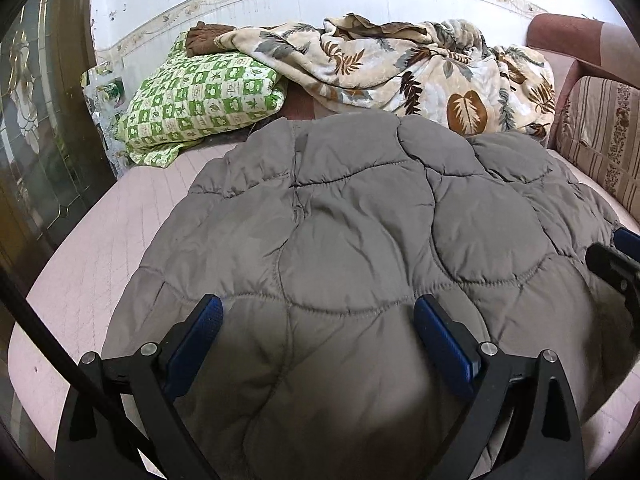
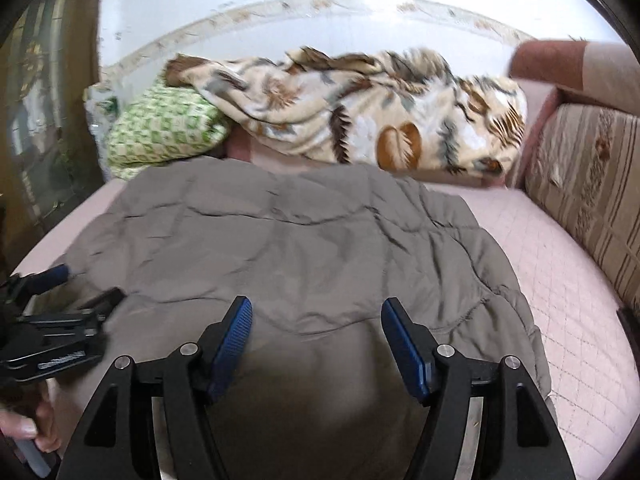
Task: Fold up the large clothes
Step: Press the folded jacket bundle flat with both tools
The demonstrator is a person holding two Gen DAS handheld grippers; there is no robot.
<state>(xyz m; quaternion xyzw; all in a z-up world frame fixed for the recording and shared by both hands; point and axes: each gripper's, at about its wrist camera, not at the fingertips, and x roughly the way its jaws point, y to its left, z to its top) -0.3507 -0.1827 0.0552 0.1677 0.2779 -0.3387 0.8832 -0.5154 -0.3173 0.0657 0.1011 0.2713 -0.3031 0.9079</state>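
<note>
spread flat across the pink mattress (image 1: 100,240): grey quilted jacket (image 1: 340,220), near the leaf-print blanket (image 1: 420,68) and green pillow (image 1: 200,100). left gripper (image 1: 318,308) and right gripper (image 2: 316,310) both gaping wide above its near edge, clasping nothing.

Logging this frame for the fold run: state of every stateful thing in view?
left gripper: open, over the near edge of the jacket.
right gripper: open, holding nothing.
grey quilted jacket: spread flat on the bed, not gripped.
leaf-print blanket: crumpled against the wall.
green checked pillow: lying flat, partly under the blanket.
pink mattress: jacket lying on it.
</note>
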